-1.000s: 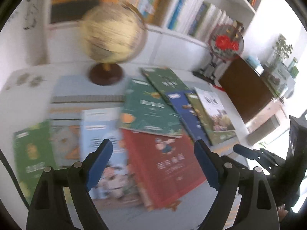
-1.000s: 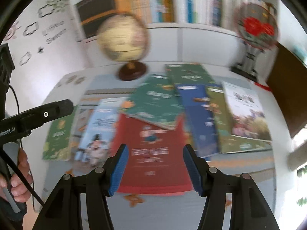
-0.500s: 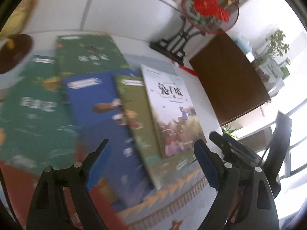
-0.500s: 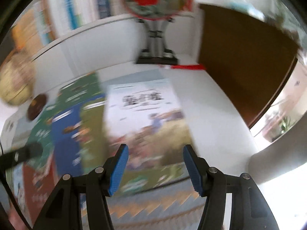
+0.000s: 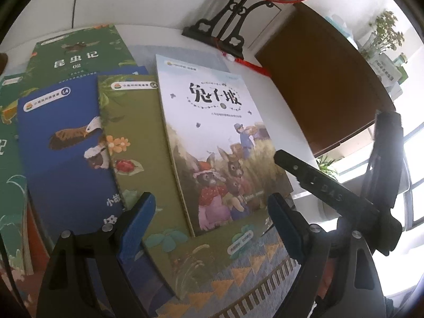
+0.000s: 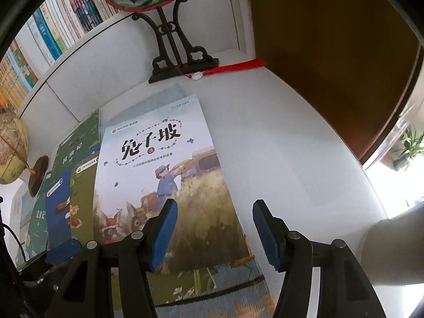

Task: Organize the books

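Shelf: a white bookshelf (image 6: 79, 61) runs along the desk's back edge; upright books (image 6: 47, 29) fill its upper compartment, packed side by side.
Desk: the white desk (image 6: 291, 145) carries a fan of overlapping books across a patterned mat (image 5: 265, 273).
Rabbit book: the pale rabbit book (image 5: 212, 137) lies flat on top at the right end of the fan, near the desk's right edge, its front edge over the olive book (image 5: 137, 159).
Other books: the blue book (image 5: 61, 153) lies under the olive one's left side; a green book (image 5: 76, 53) sits behind them toward the back edge.
Left tongs: my left gripper (image 5: 209, 222) is spread wide and empty, hovering over the front edge of the rabbit book, which shows between the fingers with no pad touching it.
Right tongs: my right gripper (image 6: 213, 233) is partly spread and empty; its left finger is over the rabbit book's right front corner, the right one over bare desk.
Back corner: a fan stand (image 6: 175, 53) is at the back right, with a red tassel (image 6: 238, 66) lying beside it.
Globe: a globe (image 6: 12, 151) stands at the back left.
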Motion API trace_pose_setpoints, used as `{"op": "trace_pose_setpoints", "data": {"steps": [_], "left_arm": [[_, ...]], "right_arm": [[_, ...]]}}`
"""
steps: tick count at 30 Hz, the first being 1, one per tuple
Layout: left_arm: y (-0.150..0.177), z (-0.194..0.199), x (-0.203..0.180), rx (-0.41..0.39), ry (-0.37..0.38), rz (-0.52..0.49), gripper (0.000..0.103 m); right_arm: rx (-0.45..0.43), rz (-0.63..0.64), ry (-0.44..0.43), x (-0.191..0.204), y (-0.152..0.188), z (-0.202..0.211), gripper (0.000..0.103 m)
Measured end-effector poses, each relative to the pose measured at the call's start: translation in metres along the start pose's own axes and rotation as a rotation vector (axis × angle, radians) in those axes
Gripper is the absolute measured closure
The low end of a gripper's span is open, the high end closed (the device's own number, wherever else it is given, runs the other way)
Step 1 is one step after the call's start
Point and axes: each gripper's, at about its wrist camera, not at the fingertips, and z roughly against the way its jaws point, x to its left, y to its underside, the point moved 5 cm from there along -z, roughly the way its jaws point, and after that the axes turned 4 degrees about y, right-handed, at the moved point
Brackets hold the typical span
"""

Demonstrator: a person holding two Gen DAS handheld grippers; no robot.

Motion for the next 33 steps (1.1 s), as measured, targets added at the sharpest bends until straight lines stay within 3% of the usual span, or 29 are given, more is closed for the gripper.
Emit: {"op": "trace_pose_setpoints", "data": {"steps": [5, 14, 21, 24, 25, 29, 31, 33], "left_arm": [[-0.001, -0.004, -0.003, 0.008, 0.008, -0.007, 0.017], [-0.003, -0.003, -0.004, 0.020, 0.032, -0.008, 0.017], [-0.006, 0.007, 0.006, 0.013, 0.035, -0.012, 0.017], [-0.006, 0.010, 0.010, 0.011, 0.053, -0.008, 0.017], [-0.007, 0.010, 0.011, 0.012, 0.060, -0.003, 0.017], [-0.006, 0.010, 0.011, 0.007, 0.015, -0.024, 0.017], [-0.005, 0.016, 0.011, -0.011, -0.015, -0.046, 0.017], [-0.001, 0.023, 0.013, -0.014, 0.006, -0.041, 0.017]], "right_arm": [[0.050, 0.029, -0.061, 0.010, 0.001, -0.016, 0.044], [0.032, 0.036, -0.152, 0.023, 0.005, -0.001, 0.043], [0.059, -0.007, -0.275, 0.030, 0.009, -0.001, 0.043], [0.106, 0.018, -0.246, 0.035, 0.017, -0.017, 0.043], [0.068, 0.044, -0.228, 0.038, 0.019, -0.014, 0.043], [0.042, 0.278, -0.062, 0.067, 0.030, -0.013, 0.044], [0.030, 0.352, -0.055, 0.079, 0.037, -0.008, 0.044], [0.031, 0.368, -0.062, 0.083, 0.041, -0.005, 0.044]]}}
